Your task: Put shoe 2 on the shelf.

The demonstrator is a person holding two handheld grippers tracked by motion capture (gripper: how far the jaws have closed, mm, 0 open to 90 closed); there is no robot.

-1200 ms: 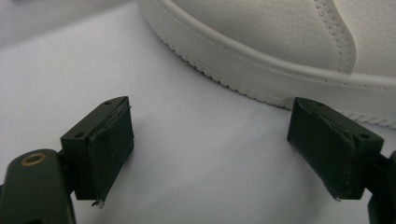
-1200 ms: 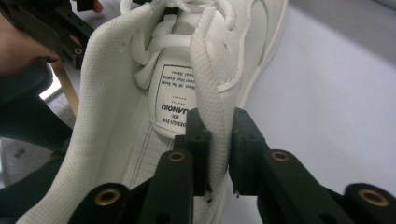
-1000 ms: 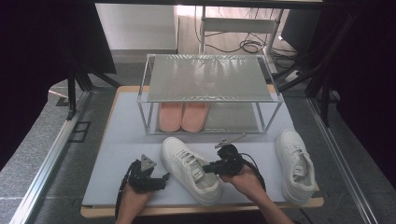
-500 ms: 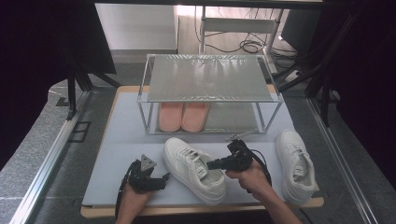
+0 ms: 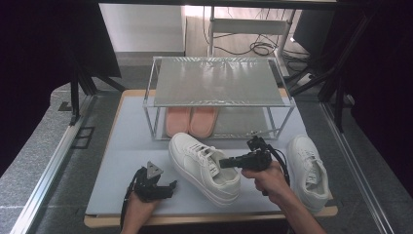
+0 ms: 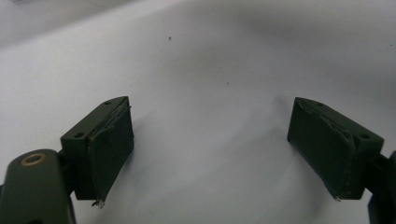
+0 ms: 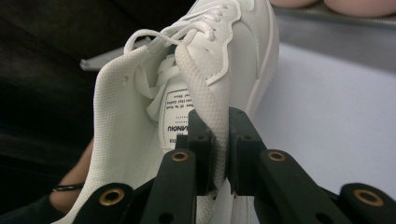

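Right gripper (image 7: 218,154) clenched on white sneaker's (image 5: 204,165) collar at table (image 5: 122,146) centre. Left gripper (image 5: 158,187) released, empty, at 7 o'clock.

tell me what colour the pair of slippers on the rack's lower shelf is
Pale pink slippers, best seen in the high view, side by side under the rack.

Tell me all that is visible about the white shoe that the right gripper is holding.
The white sneaker is a low lace-up with a thick white sole, smooth upper and mesh lining. A printed label sits under its tongue. It lies on the pale mat in front of the metal rack, toe toward the rack. The right gripper is shut on its collar edge.
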